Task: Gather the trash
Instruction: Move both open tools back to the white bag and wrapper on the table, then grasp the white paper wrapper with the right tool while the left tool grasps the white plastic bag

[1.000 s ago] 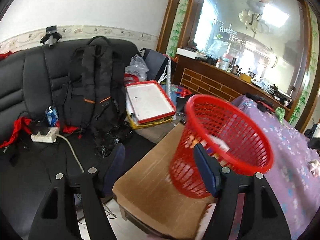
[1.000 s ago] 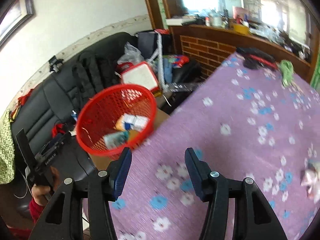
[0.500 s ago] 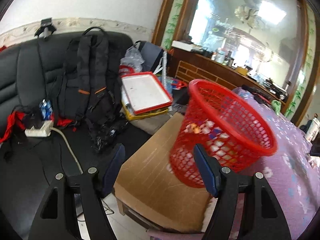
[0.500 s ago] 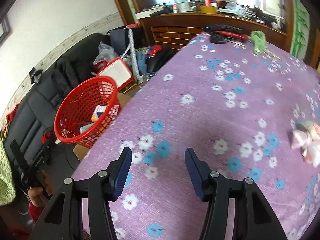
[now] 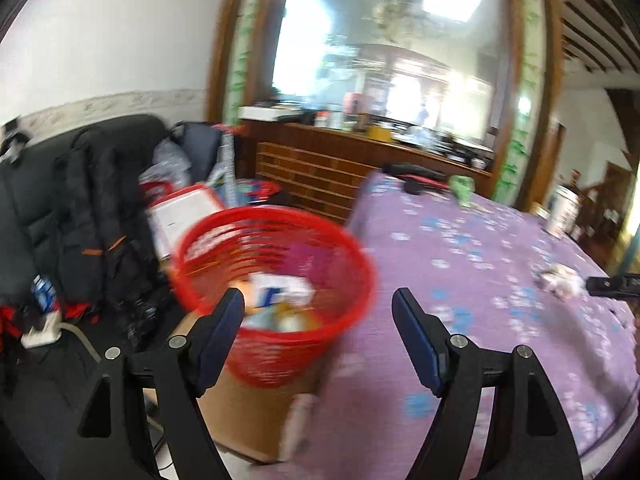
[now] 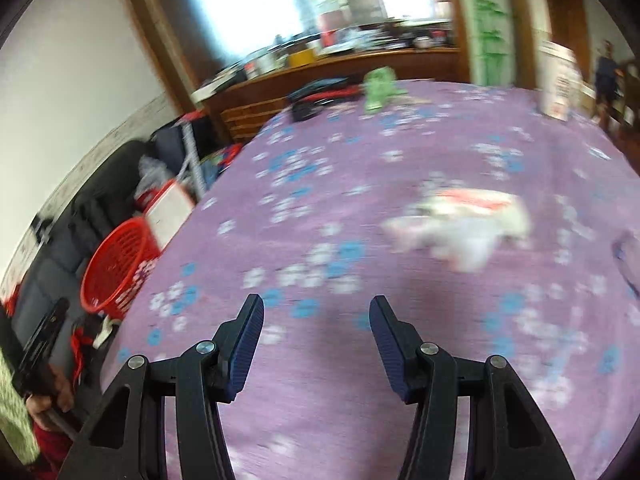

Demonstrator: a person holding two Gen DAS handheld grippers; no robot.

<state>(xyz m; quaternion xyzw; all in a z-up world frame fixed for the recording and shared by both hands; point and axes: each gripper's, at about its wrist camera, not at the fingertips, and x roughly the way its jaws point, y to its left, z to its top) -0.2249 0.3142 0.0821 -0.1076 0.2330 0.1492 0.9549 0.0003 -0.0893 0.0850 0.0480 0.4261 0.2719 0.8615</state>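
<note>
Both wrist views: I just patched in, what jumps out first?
The round red plastic mesh basket grabs the eye, perched on a brown cardboard box at the table's left edge, with packaging scraps inside. Next is the crumpled white and pink wrapper lying alone on the purple flowered tablecloth, ahead and to the right of the open, empty right claw. The left claw is open and empty too.

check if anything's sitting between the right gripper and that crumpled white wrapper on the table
Nothing visible. The right gripper is open and empty, and only bare purple floral tablecloth lies between it and the crumpled white wrapper, ahead and to its right.
</note>
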